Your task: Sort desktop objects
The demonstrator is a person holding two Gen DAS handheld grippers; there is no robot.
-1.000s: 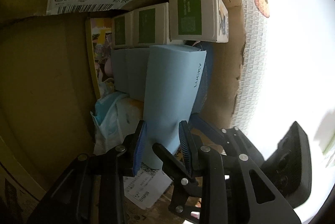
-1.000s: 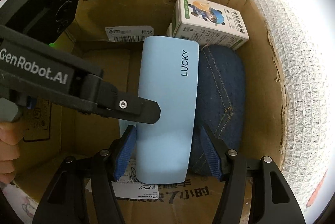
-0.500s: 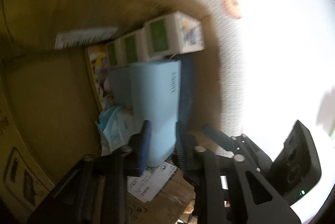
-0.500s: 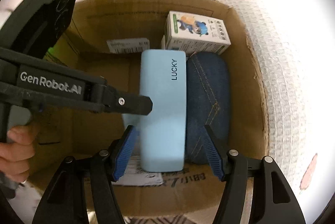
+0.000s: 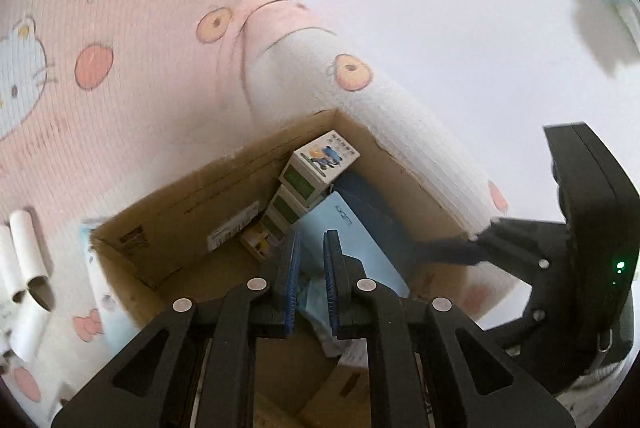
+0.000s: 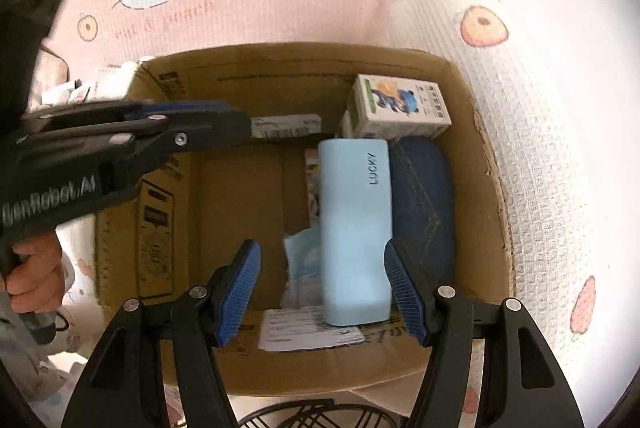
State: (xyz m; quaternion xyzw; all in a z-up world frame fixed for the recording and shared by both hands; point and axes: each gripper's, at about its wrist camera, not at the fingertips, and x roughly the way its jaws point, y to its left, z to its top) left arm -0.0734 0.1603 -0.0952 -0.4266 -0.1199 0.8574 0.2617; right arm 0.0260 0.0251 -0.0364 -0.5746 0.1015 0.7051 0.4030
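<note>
Light blue case (image 6: 356,228) lies in the cardboard box (image 6: 280,59), denim pouch (image 6: 424,203) at its 3 o'clock. We'd pinch its long sides: rigid, light, slick. Left gripper (image 5: 311,248) just closed, empty; right gripper (image 6: 322,268) spread, holding nothing.

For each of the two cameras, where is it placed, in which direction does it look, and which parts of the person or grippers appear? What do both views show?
Left wrist: sits on the left gripper, looks obliquely down into the cardboard box; its own nearly shut fingers show, and the right gripper at right.
Right wrist: sits on the right gripper, looks steeply down into the box; its own open fingers, the left gripper and a hand show.
Shared: the box, the blue case, the denim pouch, the small cartons.
</note>
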